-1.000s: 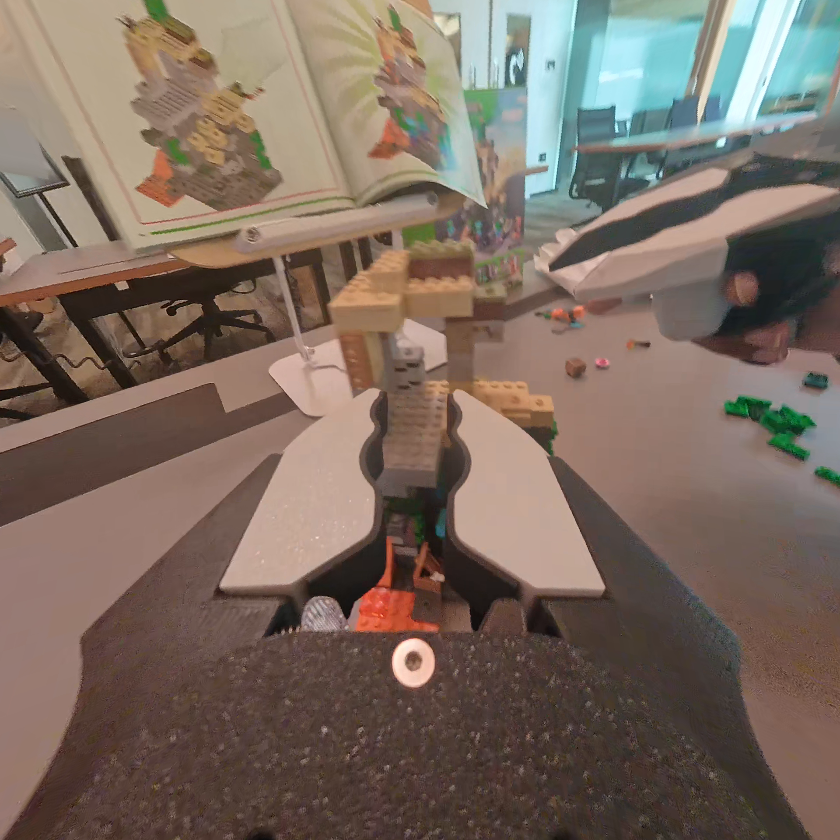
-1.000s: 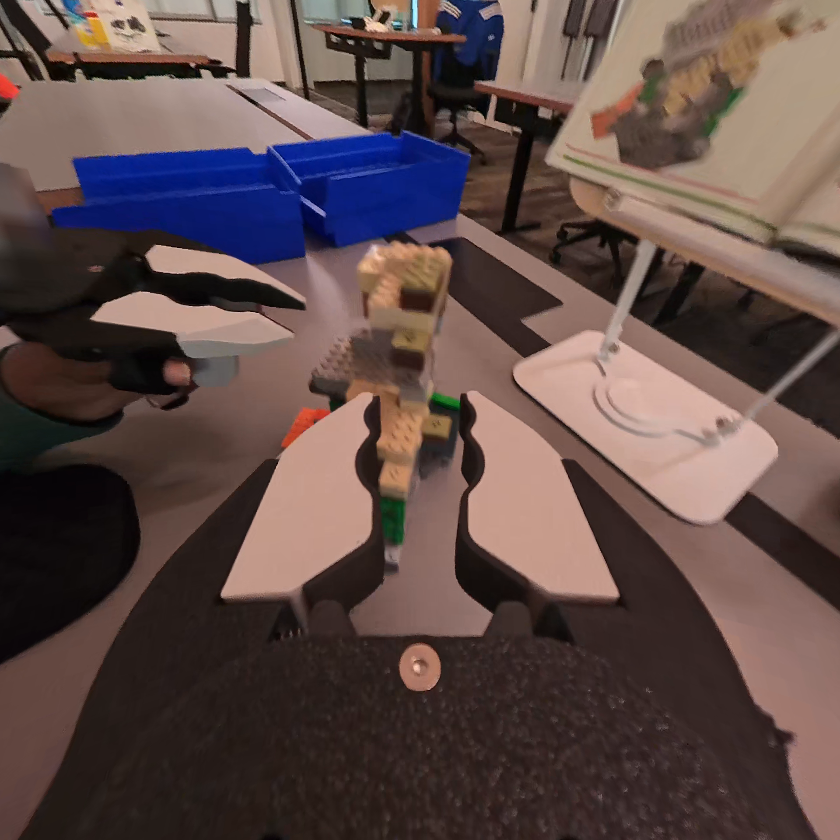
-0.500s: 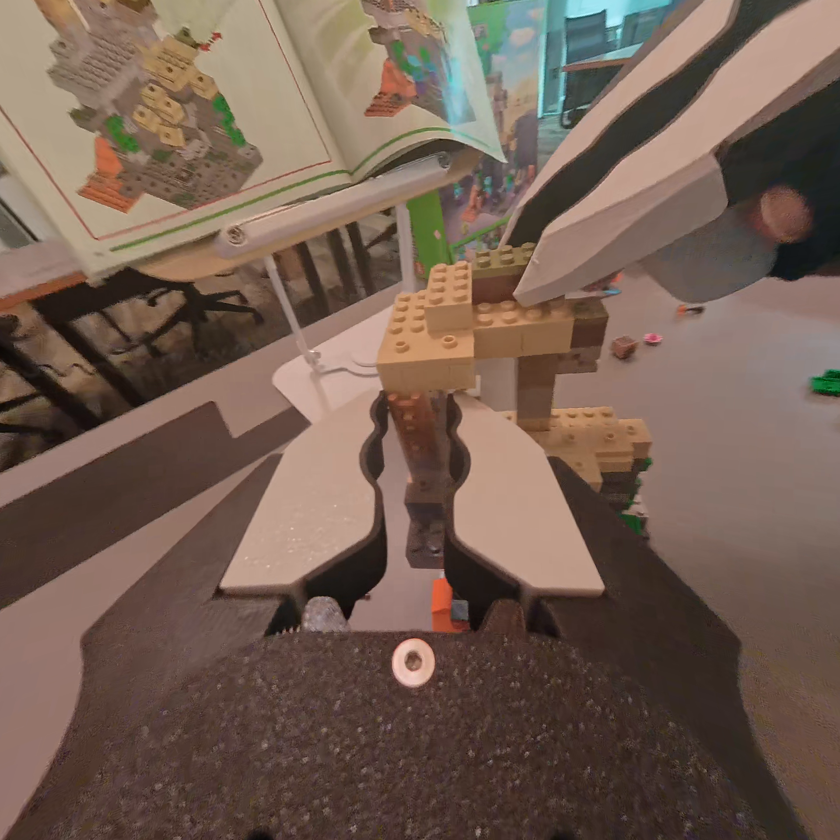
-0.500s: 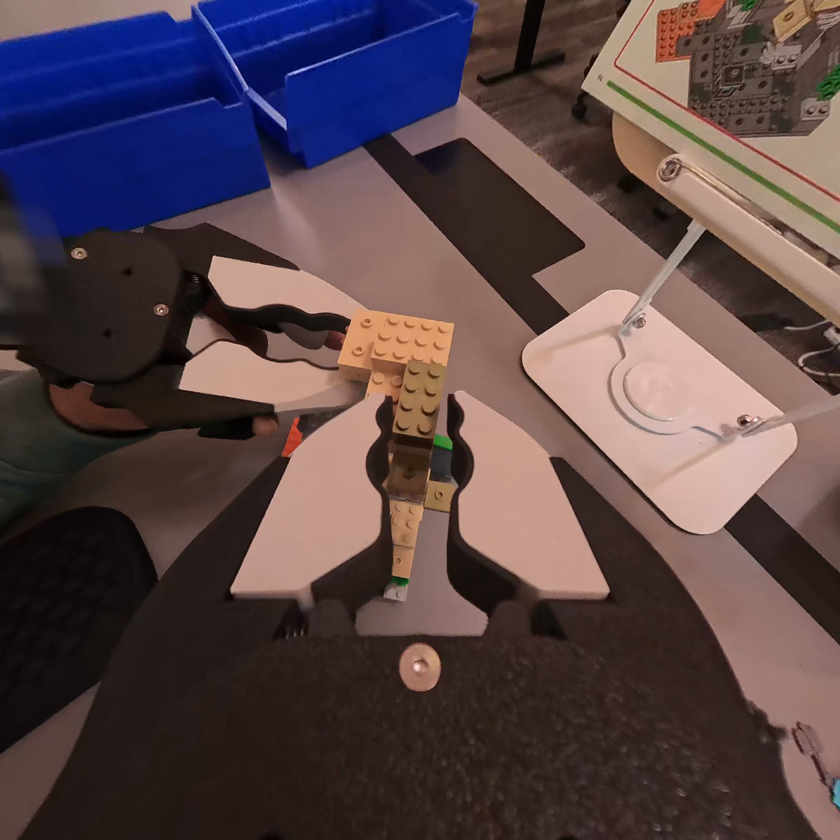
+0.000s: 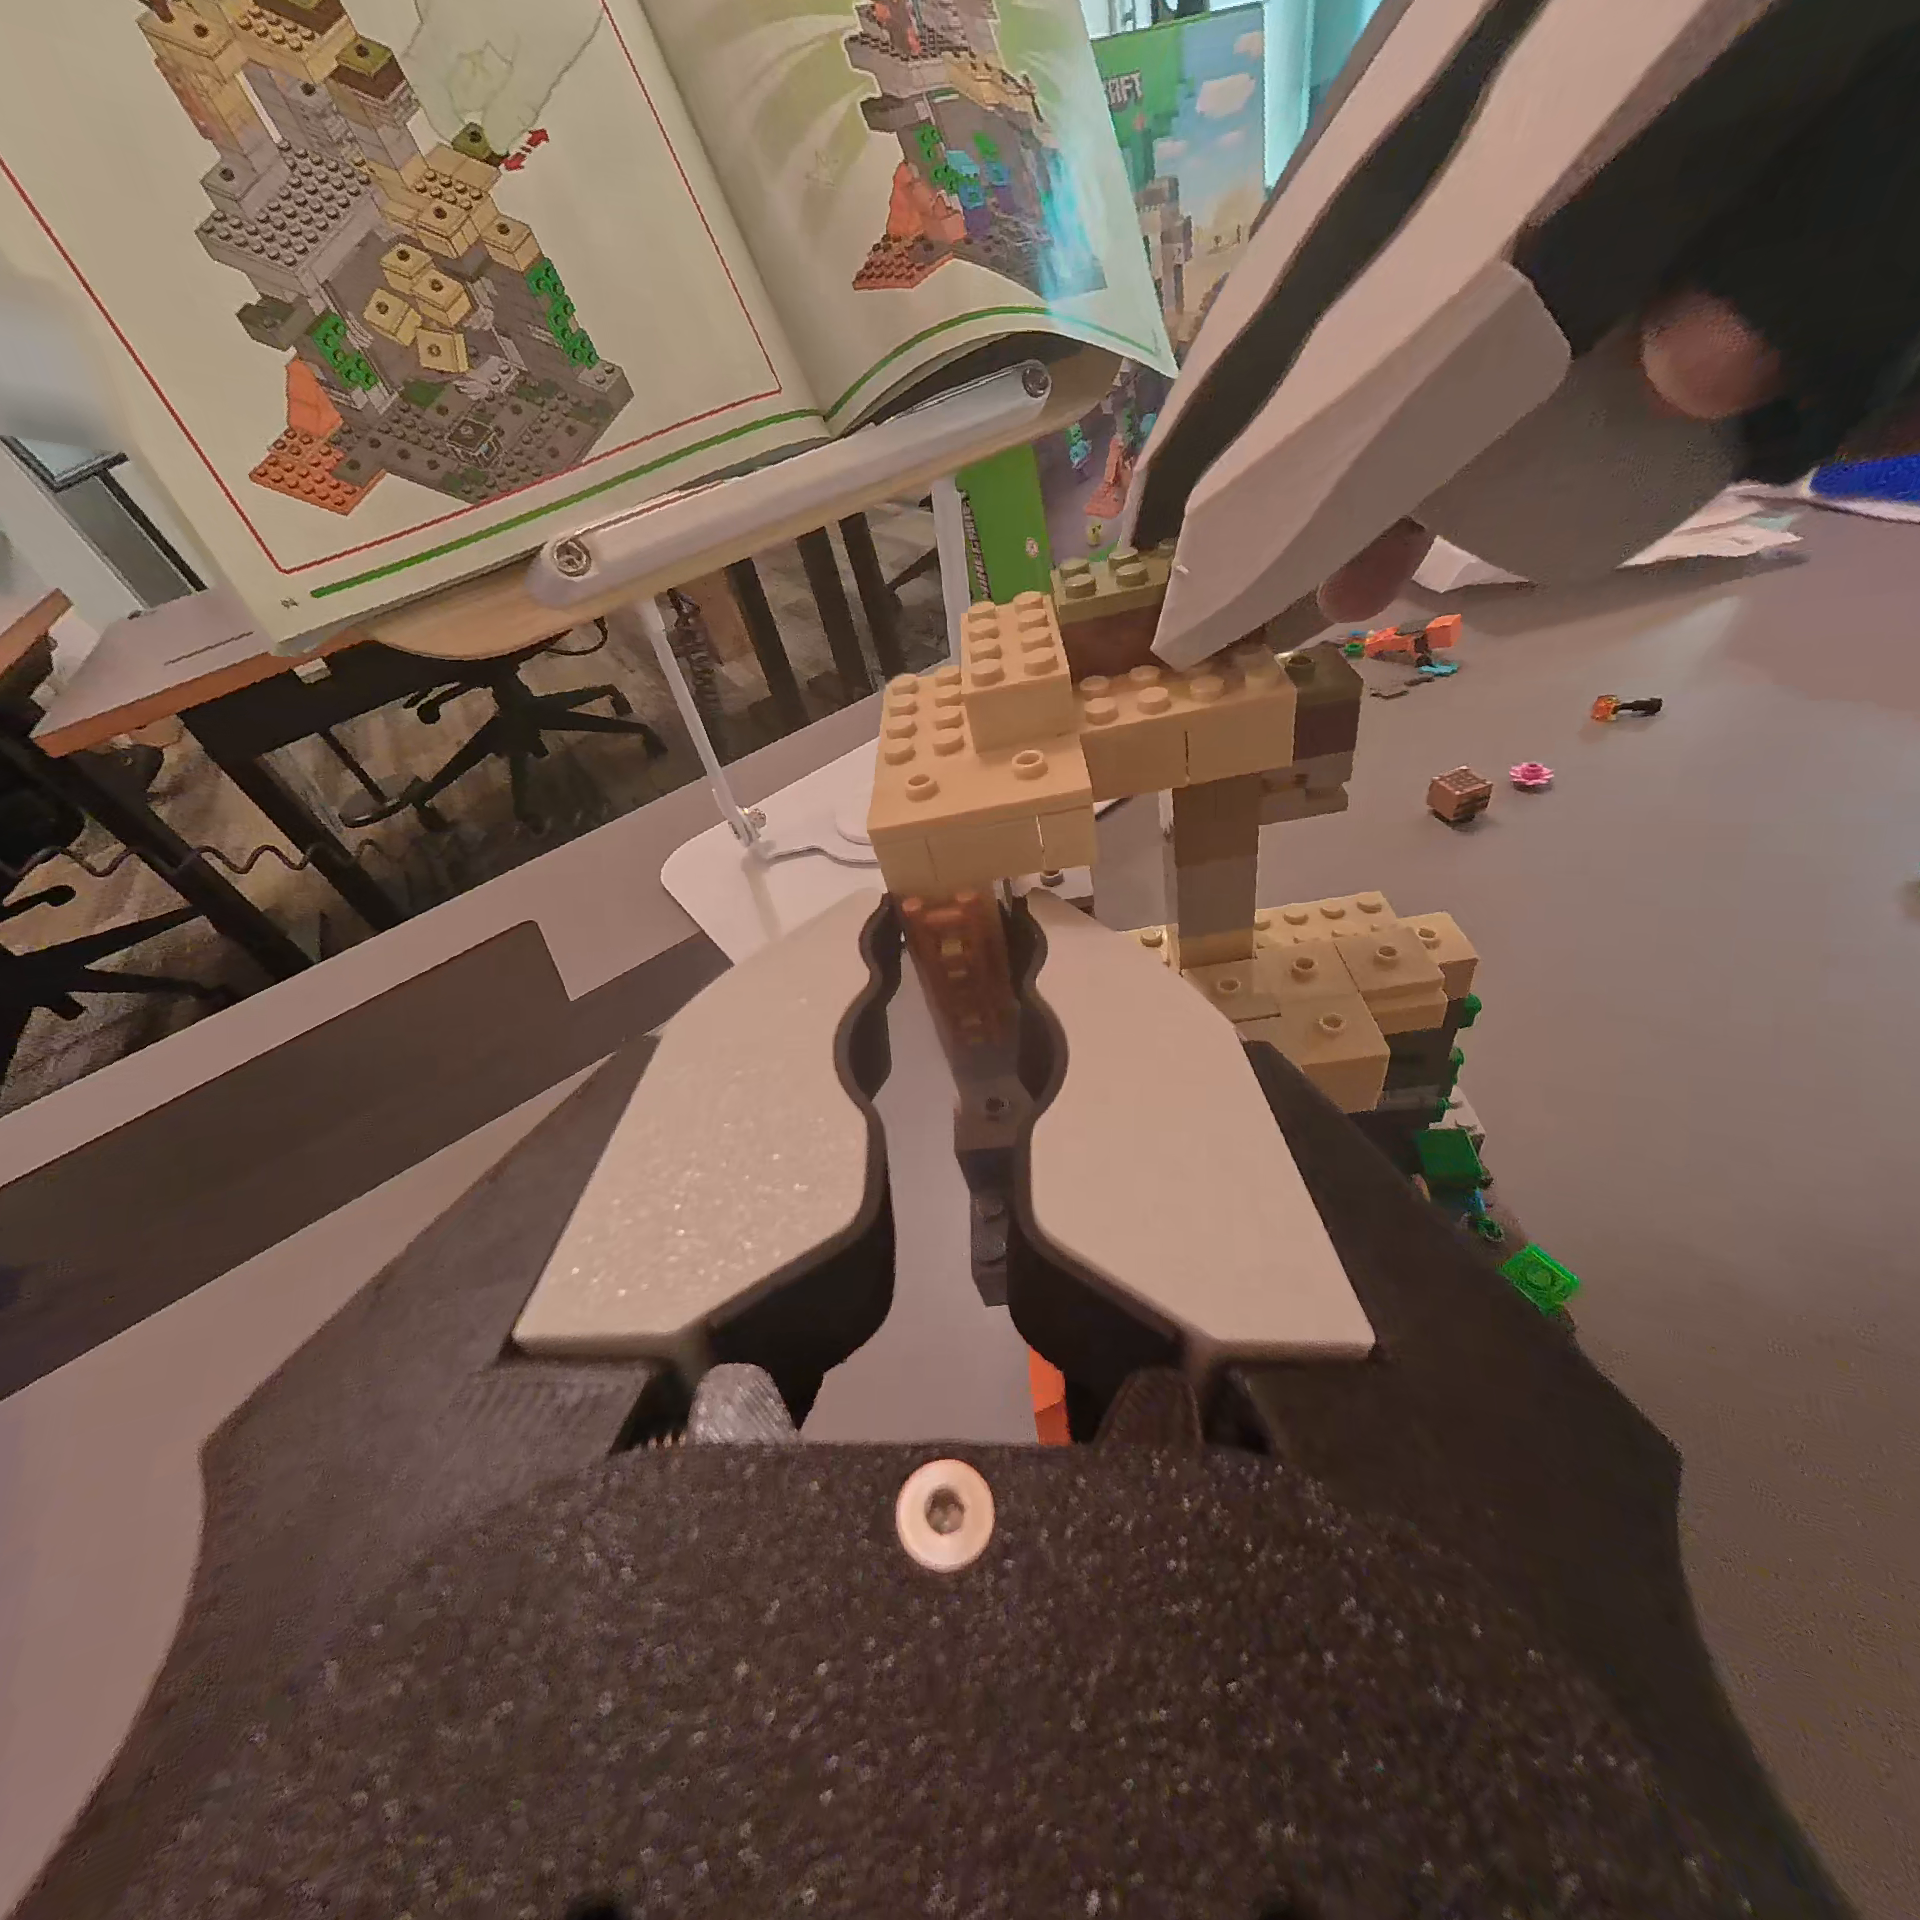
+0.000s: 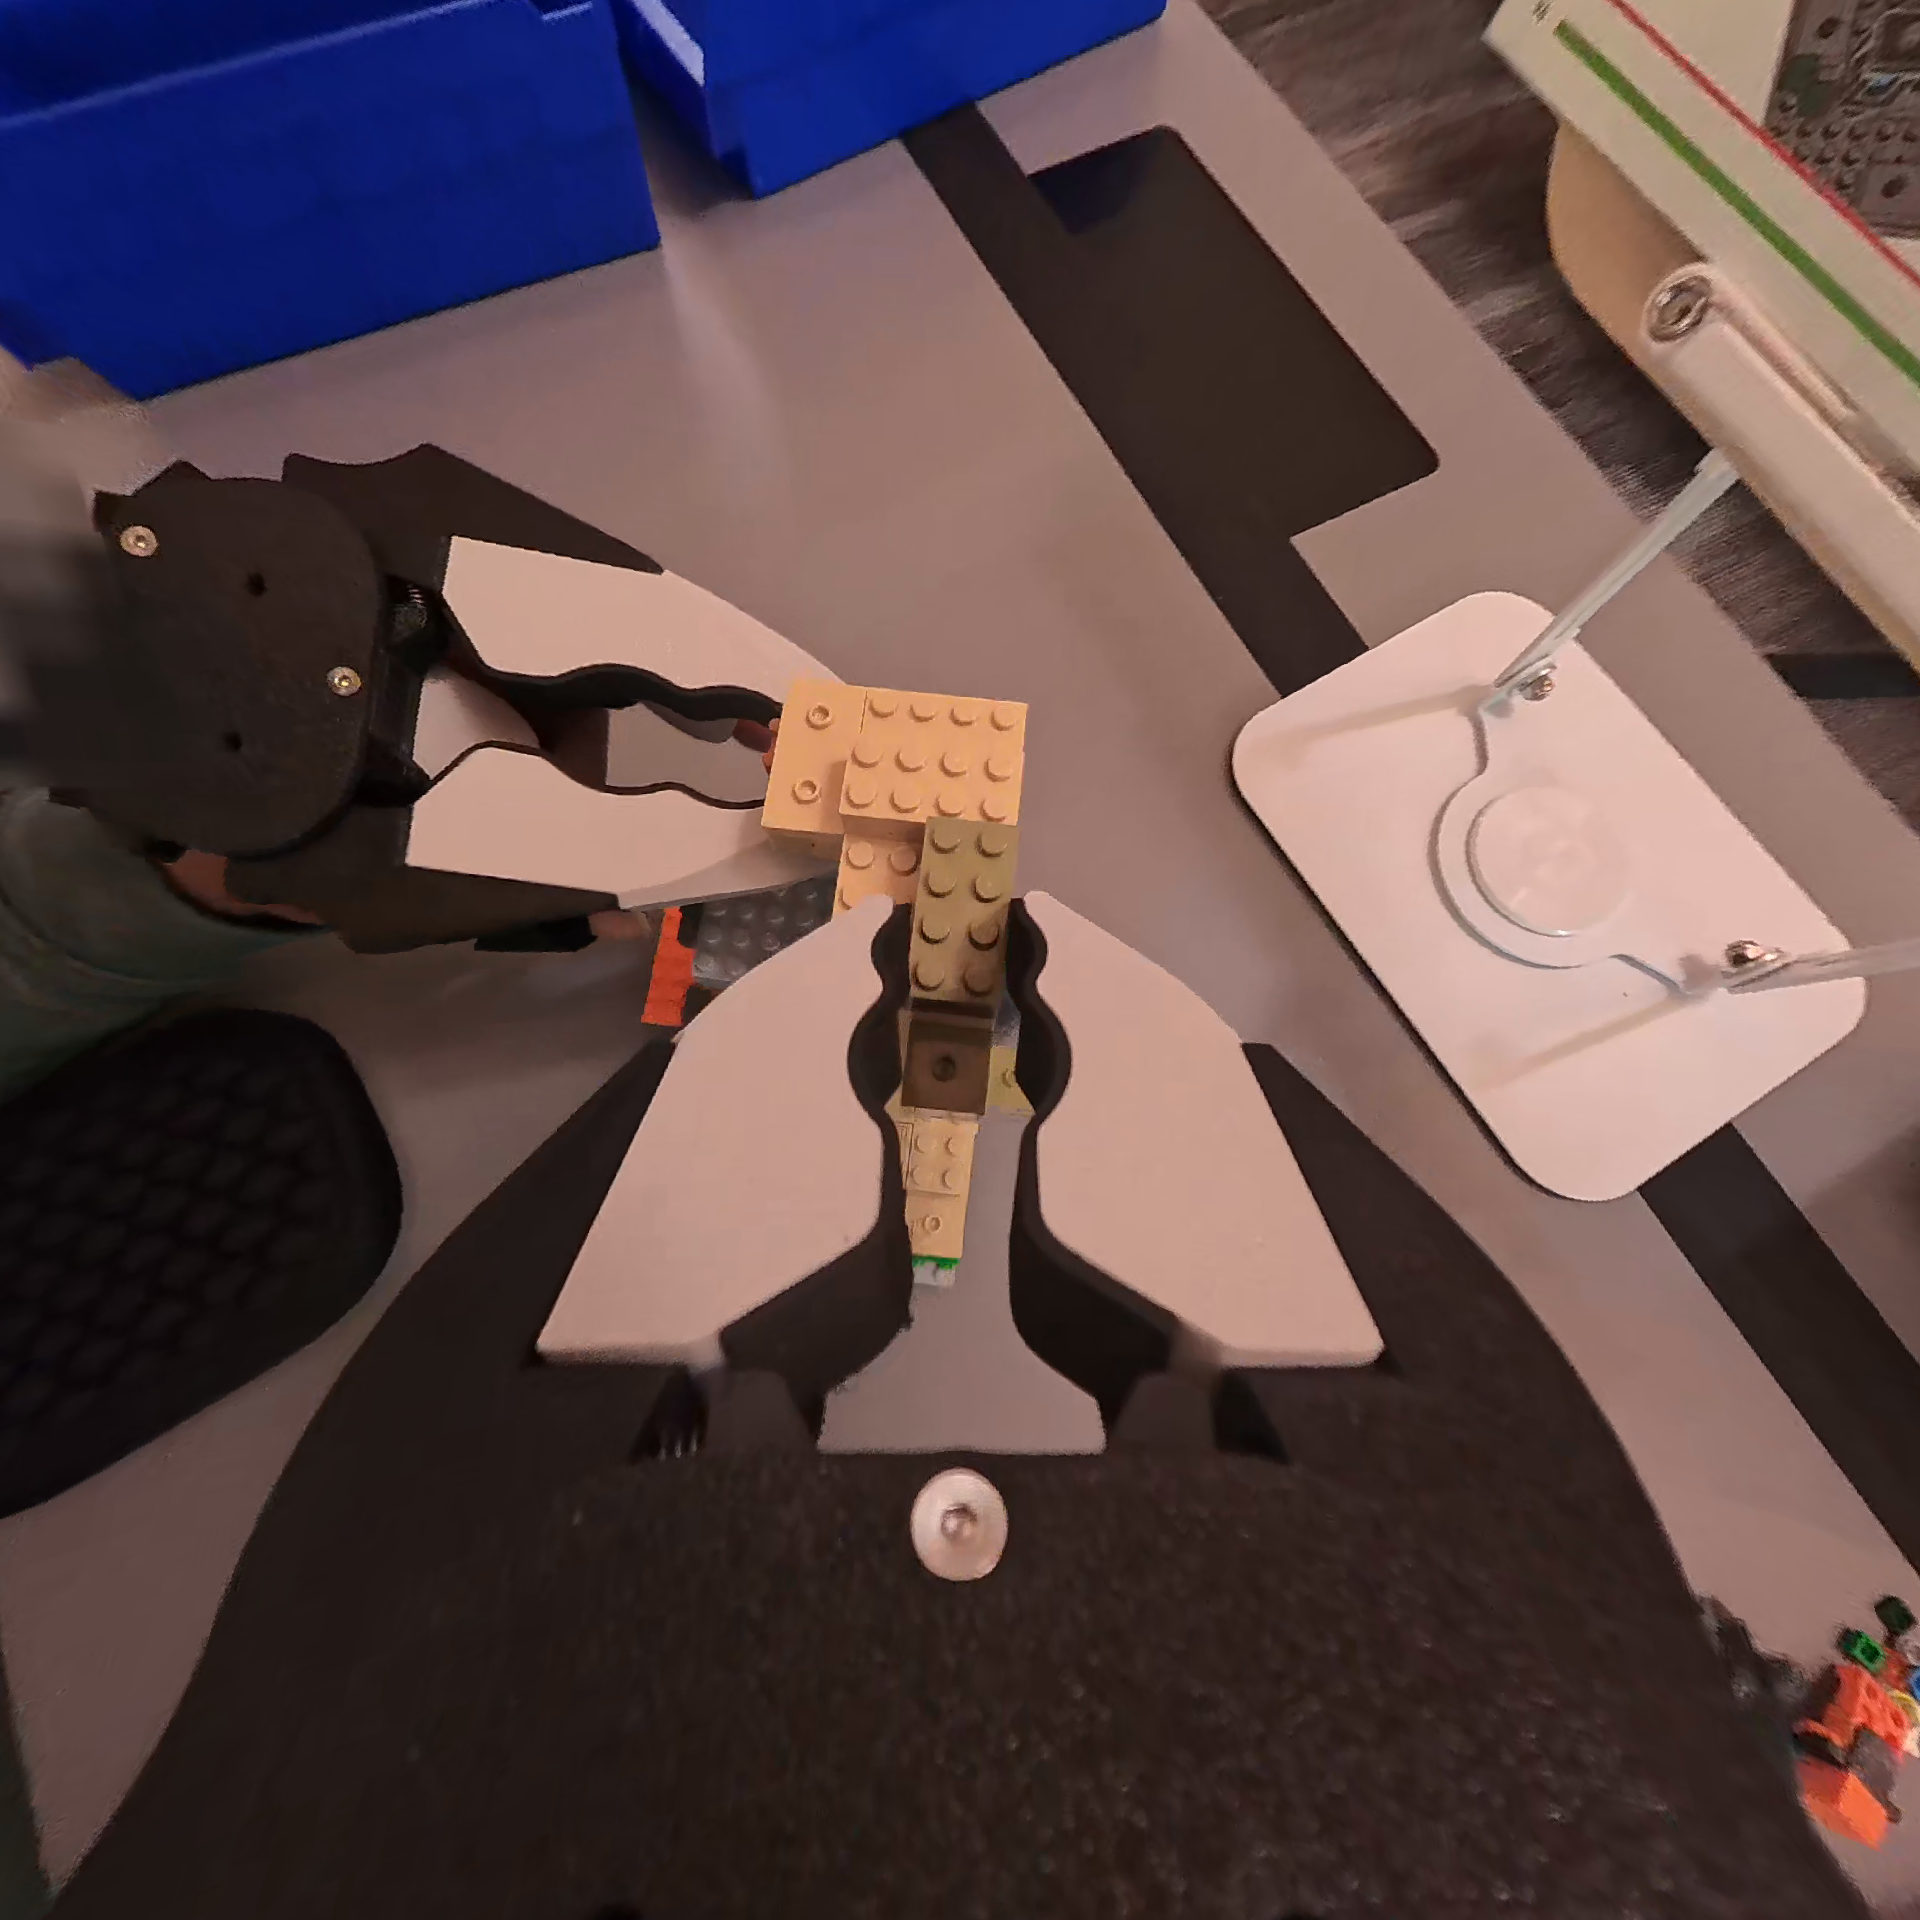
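A tan, grey and brown brick model (image 5: 1039, 748) stands on the grey table (image 5: 1662, 1039). My left gripper (image 5: 958, 920) is shut on the model's brown column (image 5: 951, 966), just under its tan top. My right gripper (image 6: 956, 909) comes down from above and is shut on an olive brick (image 6: 961, 904) on the model's top (image 6: 914, 758). In the left wrist view the right gripper (image 5: 1169, 613) rests its tips on the tan layer beside the olive brick (image 5: 1101, 571). The left gripper (image 6: 764, 769) shows at the model's left side in the right wrist view.
An open instruction book (image 5: 520, 260) sits on a stand with a white base (image 6: 1538, 894) behind the model. Blue bins (image 6: 312, 187) stand at the far side. Loose small pieces (image 5: 1455, 795) lie to the right, more near the edge (image 6: 1860, 1714). A black mesh pad (image 6: 156, 1226) lies left. Some 6 cm of space lies between my two pairs of fingers.
My right gripper came down from the side onto the model's top and narrowed around the olive brick. My left gripper shifted from the grey middle part to the brown column.
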The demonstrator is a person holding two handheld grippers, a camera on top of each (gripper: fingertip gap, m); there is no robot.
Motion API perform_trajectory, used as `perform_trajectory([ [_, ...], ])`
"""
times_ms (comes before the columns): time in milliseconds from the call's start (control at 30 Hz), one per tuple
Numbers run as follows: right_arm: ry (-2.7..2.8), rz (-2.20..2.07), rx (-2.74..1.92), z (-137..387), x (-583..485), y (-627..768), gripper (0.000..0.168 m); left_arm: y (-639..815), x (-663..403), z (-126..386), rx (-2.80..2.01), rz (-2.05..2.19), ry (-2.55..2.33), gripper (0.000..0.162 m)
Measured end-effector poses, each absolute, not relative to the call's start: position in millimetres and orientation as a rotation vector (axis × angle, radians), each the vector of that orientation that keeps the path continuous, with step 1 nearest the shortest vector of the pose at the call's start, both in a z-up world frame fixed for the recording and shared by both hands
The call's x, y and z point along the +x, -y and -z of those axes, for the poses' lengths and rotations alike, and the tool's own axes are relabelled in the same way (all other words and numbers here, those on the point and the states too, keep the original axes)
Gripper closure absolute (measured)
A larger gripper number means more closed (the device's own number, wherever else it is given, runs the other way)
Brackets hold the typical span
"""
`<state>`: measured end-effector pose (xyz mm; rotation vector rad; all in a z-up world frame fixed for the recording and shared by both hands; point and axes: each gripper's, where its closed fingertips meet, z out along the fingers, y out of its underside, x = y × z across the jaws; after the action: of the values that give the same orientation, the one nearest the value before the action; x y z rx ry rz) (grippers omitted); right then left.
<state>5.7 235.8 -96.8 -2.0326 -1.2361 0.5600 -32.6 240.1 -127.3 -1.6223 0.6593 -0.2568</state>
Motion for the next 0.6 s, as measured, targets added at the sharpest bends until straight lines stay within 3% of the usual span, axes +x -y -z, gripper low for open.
perform_trajectory([
  [367,1.162,-1.057,-2.079,83,2,-226,0.151,-240,-32,128,-1.600,0.212,-0.667,0.141],
  [600,1.179,-0.974,-1.973,62,-4,-223,0.151,-236,-30,127,-1.608,0.245,-0.657,0.142],
])
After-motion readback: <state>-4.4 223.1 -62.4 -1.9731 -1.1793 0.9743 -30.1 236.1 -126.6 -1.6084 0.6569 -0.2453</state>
